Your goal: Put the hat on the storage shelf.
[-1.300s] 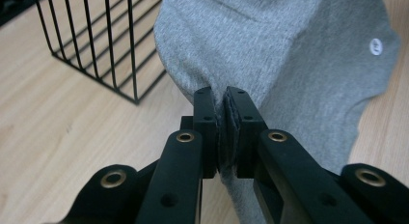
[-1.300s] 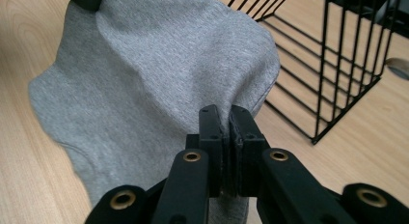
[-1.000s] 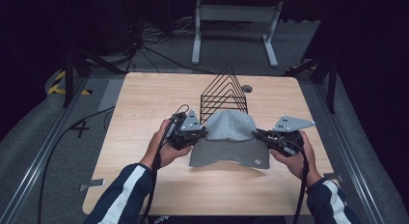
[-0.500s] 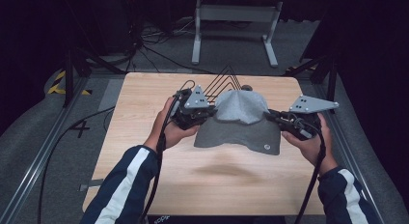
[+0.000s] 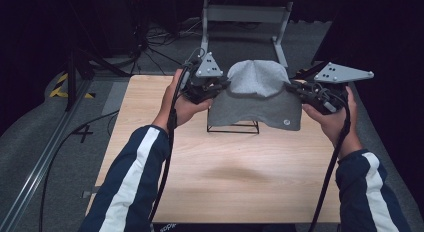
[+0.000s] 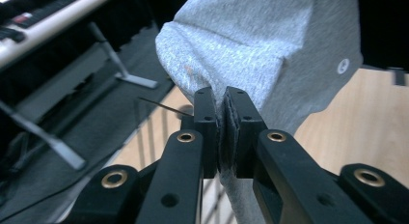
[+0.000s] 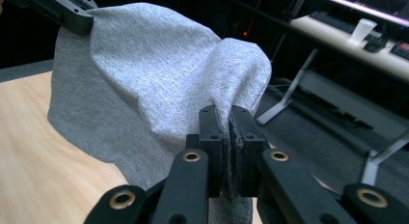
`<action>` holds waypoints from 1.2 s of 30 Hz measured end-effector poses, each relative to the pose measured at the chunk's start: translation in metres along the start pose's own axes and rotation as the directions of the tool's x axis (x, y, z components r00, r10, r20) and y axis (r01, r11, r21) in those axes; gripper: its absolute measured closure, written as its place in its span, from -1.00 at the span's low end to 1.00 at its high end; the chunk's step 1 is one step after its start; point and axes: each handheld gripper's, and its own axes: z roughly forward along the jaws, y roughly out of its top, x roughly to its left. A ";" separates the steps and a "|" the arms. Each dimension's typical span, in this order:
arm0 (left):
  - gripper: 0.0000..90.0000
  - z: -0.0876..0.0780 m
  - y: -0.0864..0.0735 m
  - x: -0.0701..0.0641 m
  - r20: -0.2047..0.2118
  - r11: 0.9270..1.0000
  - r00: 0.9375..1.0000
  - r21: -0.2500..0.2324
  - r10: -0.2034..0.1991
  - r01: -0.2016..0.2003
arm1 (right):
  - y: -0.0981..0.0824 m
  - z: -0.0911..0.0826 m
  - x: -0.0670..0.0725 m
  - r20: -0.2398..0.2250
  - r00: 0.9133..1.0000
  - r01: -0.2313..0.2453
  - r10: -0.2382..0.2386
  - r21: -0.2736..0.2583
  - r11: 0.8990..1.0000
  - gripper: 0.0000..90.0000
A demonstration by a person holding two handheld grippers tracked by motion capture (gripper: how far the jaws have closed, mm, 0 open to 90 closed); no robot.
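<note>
Fingers (image 6: 239,119) on grey cloth (image 5: 255,94), long axis crosswise, hem down

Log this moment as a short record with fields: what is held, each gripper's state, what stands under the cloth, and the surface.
held item: grey fabric garment, lifted off the table and stretched between both grippers
left gripper: shut on the garment's left edge
right gripper: shut on the garment's right edge
garment detail: small round white logo near the lower right hem
under the garment: black wire rack, its base on the table, upper part hidden by the cloth
surface: light wooden table
</note>
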 end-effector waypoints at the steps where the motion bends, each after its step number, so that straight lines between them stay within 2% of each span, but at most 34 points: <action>1: 0.88 0.000 0.003 0.004 -0.010 1.000 1.000 -0.005 -0.002 0.002 | 0.003 0.001 -0.002 0.002 1.000 0.003 -0.003 -0.007 1.000 0.89; 6: 0.88 -0.001 0.010 0.016 -0.033 0.999 0.999 -0.031 -0.029 0.027 | 0.017 0.011 -0.011 0.005 1.000 0.012 -0.012 -0.022 1.000 0.90; 9: 0.88 -0.002 0.018 0.027 -0.061 0.998 0.997 -0.046 -0.039 0.036 | 0.025 0.016 -0.016 0.011 1.000 0.015 -0.015 -0.028 1.000 0.89; 13: 0.88 -0.004 0.027 0.037 -0.093 0.998 0.995 -0.048 -0.038 0.034 | 0.033 0.022 -0.022 0.014 1.000 0.011 -0.011 -0.040 0.999 0.89; 14: 0.88 -0.004 0.029 0.040 -0.102 0.999 0.994 -0.041 -0.027 0.023 | 0.034 0.024 -0.024 0.015 1.000 0.003 -0.002 -0.041 0.999 0.89; 18: 0.88 -0.002 0.032 0.048 -0.118 0.998 0.992 -0.045 -0.055 0.050 | 0.039 0.031 -0.026 0.024 1.000 -0.003 0.004 -0.039 0.999 0.89; 20: 0.88 -0.001 0.031 0.053 -0.116 0.996 0.991 -0.054 -0.070 0.065 | 0.042 0.036 -0.028 0.025 1.000 -0.006 0.007 -0.043 0.999 0.89; 24: 0.88 0.005 0.029 0.058 -0.120 0.997 0.990 -0.036 -0.068 0.064 | 0.045 0.046 -0.031 0.033 0.999 -0.009 0.010 -0.028 1.000 0.89; 28: 0.88 0.011 0.024 0.062 -0.127 0.996 0.988 -0.037 -0.087 0.083 | 0.044 0.056 -0.032 0.034 0.999 -0.015 0.016 -0.015 1.000 0.89; 32: 0.88 0.017 0.018 0.065 -0.137 0.994 0.985 -0.042 -0.103 0.099 | 0.043 0.065 -0.035 0.030 0.999 -0.025 0.025 -0.014 1.000 0.89; 33: 0.88 0.019 0.015 0.066 -0.127 0.993 0.986 -0.047 -0.110 0.105 | 0.042 0.067 -0.035 0.024 0.999 -0.029 0.030 -0.018 0.999 0.89; 35: 0.88 0.023 0.010 0.068 -0.146 0.993 0.983 -0.043 -0.115 0.110 | 0.041 0.071 -0.037 0.031 0.999 -0.033 0.033 -0.010 0.999 0.89; 36: 0.88 0.025 0.008 0.069 -0.135 0.991 0.982 -0.044 -0.129 0.124 | 0.040 0.073 -0.038 0.034 0.999 -0.036 0.036 -0.009 0.999 0.89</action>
